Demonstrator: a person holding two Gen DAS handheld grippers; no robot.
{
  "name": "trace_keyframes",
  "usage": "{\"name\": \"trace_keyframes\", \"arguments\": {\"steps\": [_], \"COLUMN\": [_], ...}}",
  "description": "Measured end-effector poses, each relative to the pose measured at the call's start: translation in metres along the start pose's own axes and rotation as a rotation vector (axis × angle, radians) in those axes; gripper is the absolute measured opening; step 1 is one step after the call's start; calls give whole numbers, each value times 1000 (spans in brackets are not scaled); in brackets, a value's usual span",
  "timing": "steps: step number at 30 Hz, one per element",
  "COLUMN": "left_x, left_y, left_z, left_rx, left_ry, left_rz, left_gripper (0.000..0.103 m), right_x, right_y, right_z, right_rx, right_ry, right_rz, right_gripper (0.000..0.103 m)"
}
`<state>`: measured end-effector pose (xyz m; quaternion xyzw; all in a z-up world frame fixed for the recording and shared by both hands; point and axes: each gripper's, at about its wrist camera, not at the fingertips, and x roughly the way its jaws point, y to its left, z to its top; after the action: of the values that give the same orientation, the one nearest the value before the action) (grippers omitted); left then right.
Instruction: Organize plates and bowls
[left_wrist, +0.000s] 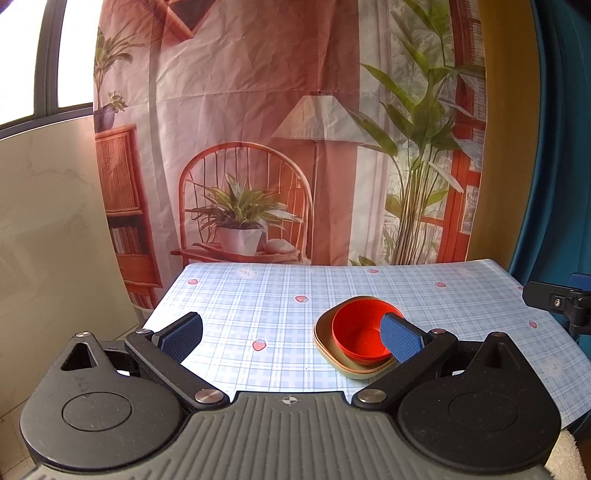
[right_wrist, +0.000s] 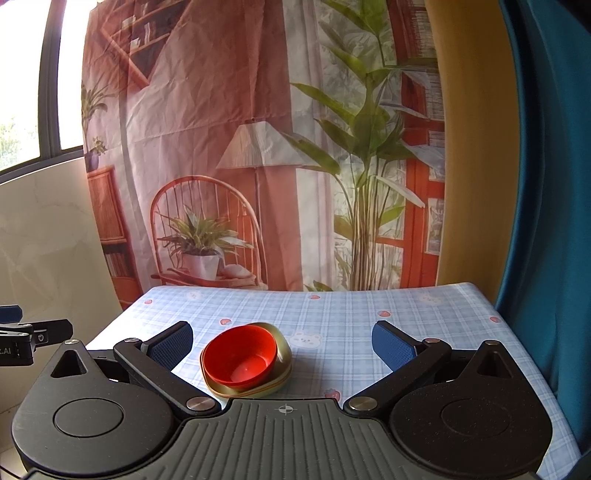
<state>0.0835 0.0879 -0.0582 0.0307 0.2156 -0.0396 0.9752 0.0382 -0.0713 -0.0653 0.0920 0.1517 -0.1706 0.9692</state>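
Several red bowls (left_wrist: 364, 334) sit nested one inside another, and the nest rests on a small stack of rounded-square plates (left_wrist: 325, 341) in olive and tan; the whole pile stands on the table (left_wrist: 258, 295), toward its near side, on a pale blue plaid cloth printed with strawberries and little bears; the rest of the cloth around the pile lies bare; from the left wrist view the left gripper (left_wrist: 291, 338) hangs above the near edge of the table with its jaws spread wide and nothing between them, its right blue pad overlapping the bowls in the picture, though whether it touches them cannot be told; the right gripper (right_wrist: 282, 347) likewise stands wide apart and holds nothing, with the pile just inside its left finger; behind the table hangs a printed backdrop (right_wrist: 258, 147) showing a wicker chair, a lamp and tall plants; a blue curtain (right_wrist: 554, 184) falls at the right
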Motion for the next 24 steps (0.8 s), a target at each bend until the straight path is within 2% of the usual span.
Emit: {"name": "trace_keyframes", "arguments": {"steps": [24], "left_x": [-4], "left_y": [1], "left_z": [-1], "left_rx": [9], "left_ry": [-2], "left_rz": [15], "left_gripper": [103], "right_x": [-5], "right_y": [-7], "right_z": [2], "right_rx": [12], "right_ry": [-9], "right_rz": [-2], "right_gripper": [103]}}
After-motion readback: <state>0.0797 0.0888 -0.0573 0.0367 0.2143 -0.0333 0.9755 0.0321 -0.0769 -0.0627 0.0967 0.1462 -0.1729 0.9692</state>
